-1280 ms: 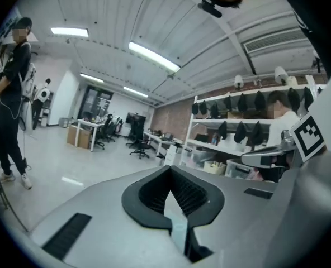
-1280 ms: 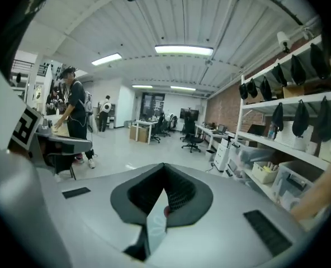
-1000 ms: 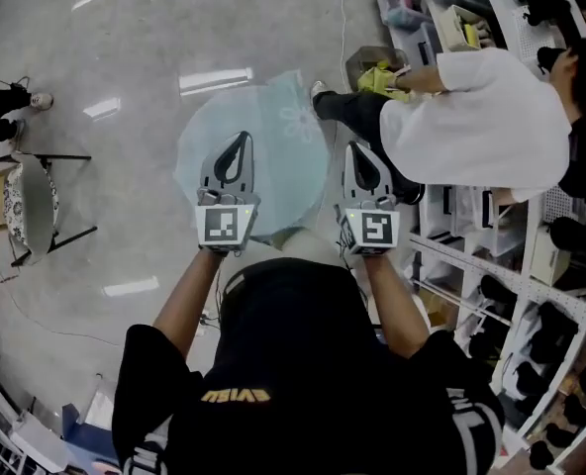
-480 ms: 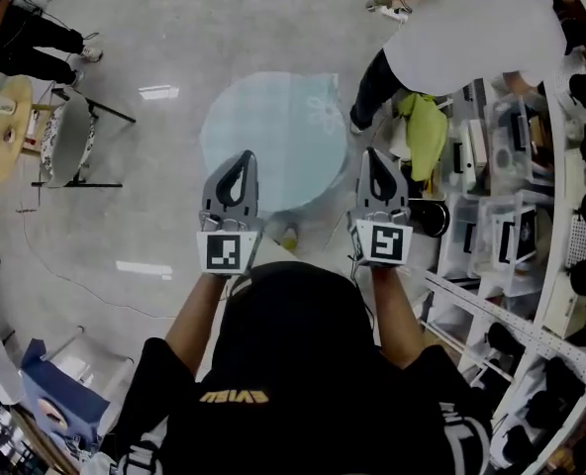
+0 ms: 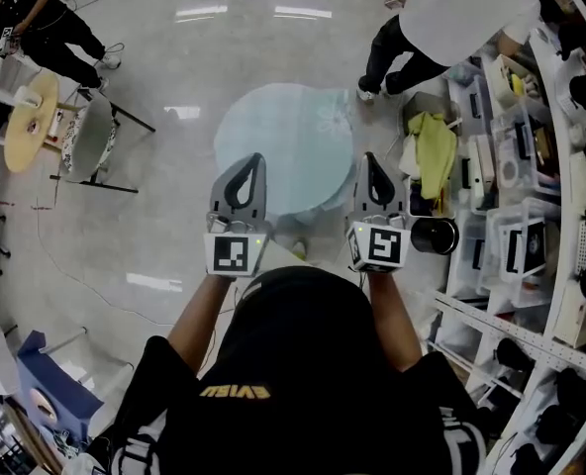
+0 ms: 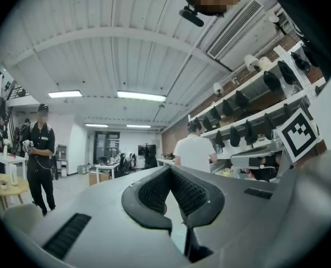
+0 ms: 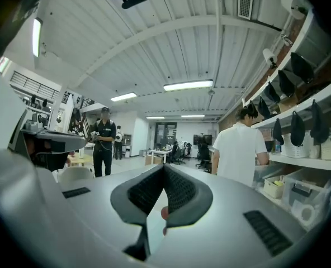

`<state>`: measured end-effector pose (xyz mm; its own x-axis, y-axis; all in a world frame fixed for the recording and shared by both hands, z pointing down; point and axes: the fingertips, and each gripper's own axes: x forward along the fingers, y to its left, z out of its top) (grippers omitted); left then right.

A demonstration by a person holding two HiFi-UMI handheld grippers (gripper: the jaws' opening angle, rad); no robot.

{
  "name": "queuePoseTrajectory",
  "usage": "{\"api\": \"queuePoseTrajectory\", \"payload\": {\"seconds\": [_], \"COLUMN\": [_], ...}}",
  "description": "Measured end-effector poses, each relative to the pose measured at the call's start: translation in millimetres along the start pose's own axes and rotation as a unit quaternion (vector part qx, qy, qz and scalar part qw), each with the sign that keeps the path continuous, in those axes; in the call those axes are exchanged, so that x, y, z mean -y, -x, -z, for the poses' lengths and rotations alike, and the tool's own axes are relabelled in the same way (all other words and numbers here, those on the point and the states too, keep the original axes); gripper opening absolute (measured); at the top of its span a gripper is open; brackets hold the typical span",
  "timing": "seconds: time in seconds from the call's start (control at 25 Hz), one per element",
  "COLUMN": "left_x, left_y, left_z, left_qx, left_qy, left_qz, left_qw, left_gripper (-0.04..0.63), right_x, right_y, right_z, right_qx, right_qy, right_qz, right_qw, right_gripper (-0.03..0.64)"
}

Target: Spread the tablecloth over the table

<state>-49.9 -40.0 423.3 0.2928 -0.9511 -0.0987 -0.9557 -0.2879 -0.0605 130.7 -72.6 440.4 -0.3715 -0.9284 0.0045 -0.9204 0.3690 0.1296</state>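
Note:
A pale blue-green tablecloth [image 5: 285, 144] with a faint flower print lies over a small round table in the middle of the head view. My left gripper [image 5: 256, 158] is held level over the table's near left edge. Its jaws are shut with nothing between them, as the left gripper view [image 6: 170, 171] also shows. My right gripper [image 5: 368, 156] hangs past the table's near right edge, likewise shut and empty [image 7: 164, 167]. Neither gripper touches the cloth.
A person in a white shirt [image 5: 459, 13] stands by the shelves [image 5: 531, 236] on the right. Another person in black [image 5: 50, 28] is at the far left. A chair [image 5: 90, 139] and a small wooden table [image 5: 28, 122] stand left; a yellow-green cloth [image 5: 434, 148] lies right.
Both grippers have risen a little and swung with the body, still shut and empty. The head view has turned, so the person in white now sits at the top and the chair nearer.

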Motion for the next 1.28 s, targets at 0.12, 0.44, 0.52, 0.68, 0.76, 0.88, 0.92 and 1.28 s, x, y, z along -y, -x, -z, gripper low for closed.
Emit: {"api": "queuePoseTrajectory", "payload": {"seconds": [0.12,0.44,0.52,0.68,0.76,0.88,0.92,1.28], "left_x": [-8,-32,-34,-33,-33,-33,-32,-32], "left_y": [1,15,20,22,23,22,22,16], "left_z": [-4,-14,-13,-17,-18,-18,-18,-21], "left_qx": [0.007,0.002,0.003,0.01,0.009,0.01,0.011,0.012], "left_qy": [-0.006,-0.04,-0.032,-0.027,-0.024,-0.017,-0.019,-0.022], "left_qz": [-0.008,-0.038,-0.044,-0.049,-0.049,-0.048,-0.046,-0.041], "left_qw": [0.9999,0.9984,0.9985,0.9984,0.9985,0.9987,0.9987,0.9989], "left_gripper": [0.018,0.018,0.018,0.018,0.018,0.018,0.018,0.018], "right_x": [-3,0,-7,-19,-22,-22,-22,-16], "right_y": [5,12,10,6,4,4,4,7], "right_z": [-4,-13,-17,-21,-23,-23,-22,-22], "right_qx": [0.013,0.026,0.032,0.036,0.038,0.04,0.04,0.038], "right_qy": [-0.011,-0.009,-0.009,-0.012,-0.011,-0.014,-0.015,-0.019], "right_qz": [-0.01,-0.023,-0.03,-0.042,-0.044,-0.043,-0.044,-0.036], "right_qw": [1.0,0.999,0.999,0.998,0.998,0.998,0.998,0.998], "right_gripper": [0.0,0.0,0.0,0.0,0.0,0.0,0.0,0.0]}}
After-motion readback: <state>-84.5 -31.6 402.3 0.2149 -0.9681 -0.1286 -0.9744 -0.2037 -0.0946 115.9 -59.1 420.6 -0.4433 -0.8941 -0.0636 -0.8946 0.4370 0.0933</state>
